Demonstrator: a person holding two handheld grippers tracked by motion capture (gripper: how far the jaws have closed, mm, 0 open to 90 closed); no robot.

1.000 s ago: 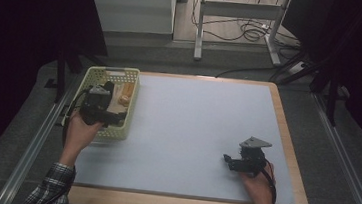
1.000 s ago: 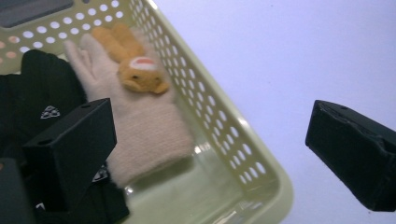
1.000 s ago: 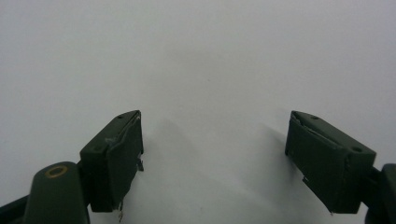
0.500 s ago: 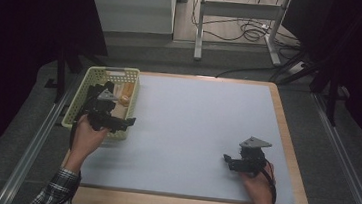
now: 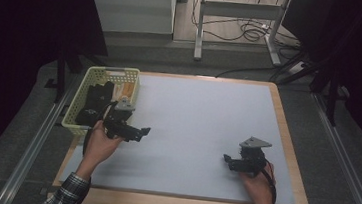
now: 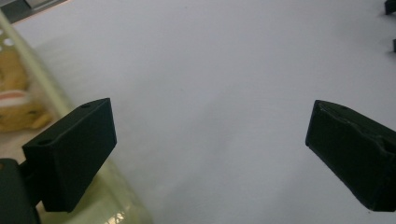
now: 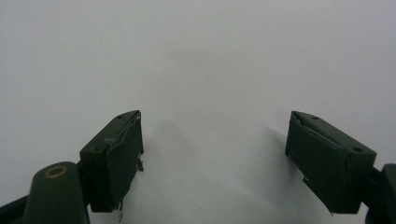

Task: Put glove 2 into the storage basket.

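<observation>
black left tool (image 5: 138,131) gapes empty beside basket (image 5: 79,106).

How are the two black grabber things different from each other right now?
The left gripper is beside the yellow-green basket at the mat's left side, while the right gripper is near the front right, far from the basket. The left gripper's own view takes in the basket wall; the right gripper's view looks onto plain grey mat. Both are black, held in a hand, with jaws wide apart and nothing between them.
</observation>
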